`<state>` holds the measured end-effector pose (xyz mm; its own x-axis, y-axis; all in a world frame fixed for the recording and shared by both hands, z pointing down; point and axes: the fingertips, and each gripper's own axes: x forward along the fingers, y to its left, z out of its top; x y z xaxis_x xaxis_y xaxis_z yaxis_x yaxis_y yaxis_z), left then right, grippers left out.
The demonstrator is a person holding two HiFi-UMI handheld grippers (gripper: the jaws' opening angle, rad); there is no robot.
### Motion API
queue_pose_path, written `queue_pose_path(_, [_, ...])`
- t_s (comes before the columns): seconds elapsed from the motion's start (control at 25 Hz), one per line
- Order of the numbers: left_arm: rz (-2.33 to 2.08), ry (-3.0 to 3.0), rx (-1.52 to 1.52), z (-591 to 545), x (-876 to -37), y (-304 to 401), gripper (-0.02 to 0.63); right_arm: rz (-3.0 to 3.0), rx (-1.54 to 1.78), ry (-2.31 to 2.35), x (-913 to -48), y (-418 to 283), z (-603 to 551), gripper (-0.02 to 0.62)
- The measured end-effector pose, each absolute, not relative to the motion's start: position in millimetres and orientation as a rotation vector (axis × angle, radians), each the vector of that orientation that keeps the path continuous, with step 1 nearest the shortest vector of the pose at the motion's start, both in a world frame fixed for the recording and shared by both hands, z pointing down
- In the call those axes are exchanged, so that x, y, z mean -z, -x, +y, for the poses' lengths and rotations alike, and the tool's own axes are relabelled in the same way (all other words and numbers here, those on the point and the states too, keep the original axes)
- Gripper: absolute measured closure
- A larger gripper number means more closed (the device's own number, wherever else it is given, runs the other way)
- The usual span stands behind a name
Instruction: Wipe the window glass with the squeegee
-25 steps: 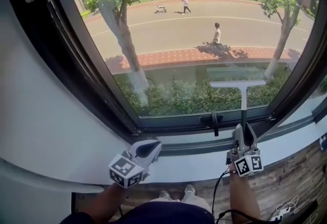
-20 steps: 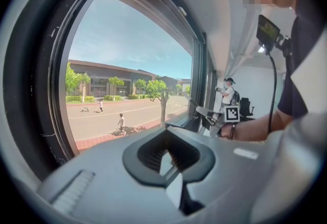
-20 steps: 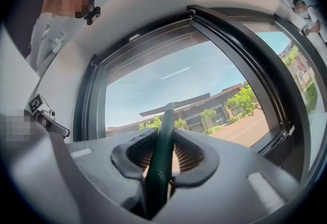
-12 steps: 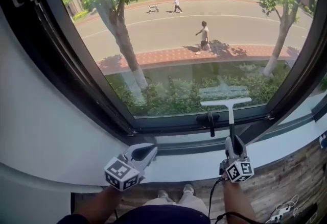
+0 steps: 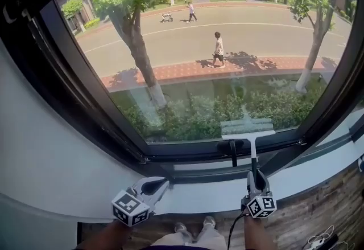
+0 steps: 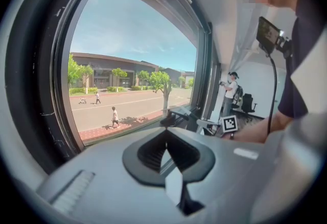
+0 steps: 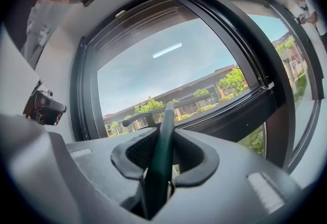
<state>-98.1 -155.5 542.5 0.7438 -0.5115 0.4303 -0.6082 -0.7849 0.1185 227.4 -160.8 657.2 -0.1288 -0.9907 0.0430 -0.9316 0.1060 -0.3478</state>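
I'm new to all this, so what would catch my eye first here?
A big window fills the head view, with a sunny street, trees and walkers beyond. The right tool, bottom right, is shut on a squeegee whose blade sits low on the glass; the left tool, bottom left, is shut and empty.

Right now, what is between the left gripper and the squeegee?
In the head view, a black window handle sits between left gripper and squeegee.
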Motion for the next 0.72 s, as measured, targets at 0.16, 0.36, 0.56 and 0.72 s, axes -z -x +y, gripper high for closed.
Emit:
queue_pose_path(0.16, [-0.890,-2.685,-0.548,-157.0,-545.0,105.0,0.598,2.150,0.419,1.929,-647.9,-224.8,-155.3,0.494])
queue_pose_path(0.36, [-0.919,-2.708,-0.470,-173.2,-536.4,110.4,0.598,2.116,0.304,1.904,-601.7,-219.3,-153.4,0.492])
queue_pose_path(0.56, [-0.901,-2.770,-0.395,-187.7,-519.4,100.2,0.598,2.102,0.070,1.833,-504.5,-212.7,-151.6,0.492])
queue_pose_path(0.72, [-0.895,-2.840,-0.359,-195.9,-496.7,95.5,0.598,2.083,-0.139,1.756,-416.7,-203.3,-154.8,0.492])
